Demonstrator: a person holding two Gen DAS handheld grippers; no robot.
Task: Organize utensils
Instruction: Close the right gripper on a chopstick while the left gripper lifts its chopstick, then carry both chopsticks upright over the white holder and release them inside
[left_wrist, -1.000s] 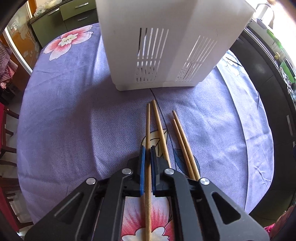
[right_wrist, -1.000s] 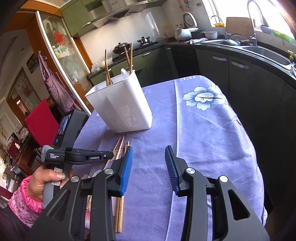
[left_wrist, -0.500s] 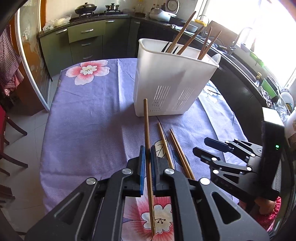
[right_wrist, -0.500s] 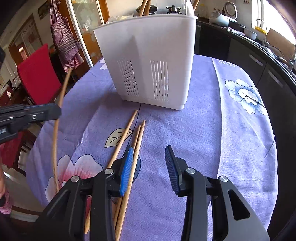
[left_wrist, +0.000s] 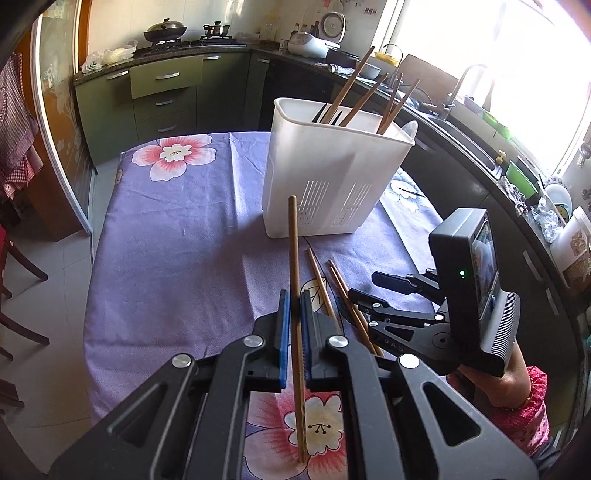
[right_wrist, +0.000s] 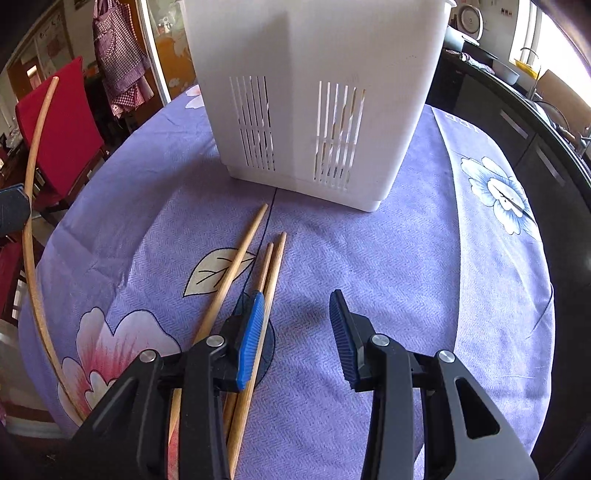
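My left gripper (left_wrist: 294, 300) is shut on a wooden chopstick (left_wrist: 294, 251) and holds it lifted above the table, tip toward the white slotted utensil holder (left_wrist: 332, 177), which has several chopsticks standing in it. That held chopstick shows at the left of the right wrist view (right_wrist: 31, 206). My right gripper (right_wrist: 297, 306) is open and empty, low over three loose chopsticks (right_wrist: 236, 266) on the purple cloth; its left finger lies over them. It also shows in the left wrist view (left_wrist: 373, 291). The holder (right_wrist: 314, 96) stands just beyond.
A purple flowered tablecloth (left_wrist: 166, 258) covers the table. Dark green kitchen cabinets (left_wrist: 162, 96) and a counter with a sink (left_wrist: 458, 122) run behind and to the right. A red chair (right_wrist: 59, 122) stands at the table's left side.
My left gripper has lifted the chopstick off the table and drawn back from the holder. My right gripper has moved in low toward the three loose chopsticks and the holder, staying open.
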